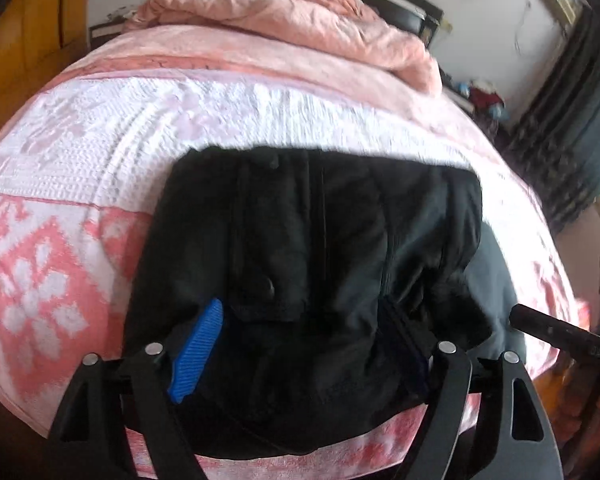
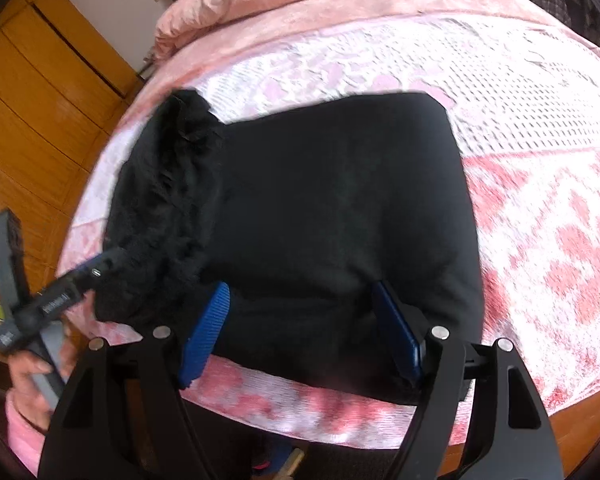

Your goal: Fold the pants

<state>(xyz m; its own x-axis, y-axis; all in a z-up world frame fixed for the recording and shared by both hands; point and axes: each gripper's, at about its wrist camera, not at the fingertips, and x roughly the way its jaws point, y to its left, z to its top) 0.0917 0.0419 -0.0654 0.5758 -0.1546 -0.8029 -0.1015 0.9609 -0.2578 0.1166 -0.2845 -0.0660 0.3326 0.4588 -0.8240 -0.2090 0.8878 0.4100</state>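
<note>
Pants (image 2: 320, 208) are seen folded into a dark block near the bed (image 2: 540, 220) edge, the long axis running across both grippers. Left gripper (image 1: 300, 344) and right gripper (image 2: 304, 328) are spread wide over the near edge, nothing gripped.

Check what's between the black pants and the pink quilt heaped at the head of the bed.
Only bare bedspread between the pants and quilt, seen in both wrist views.
</note>
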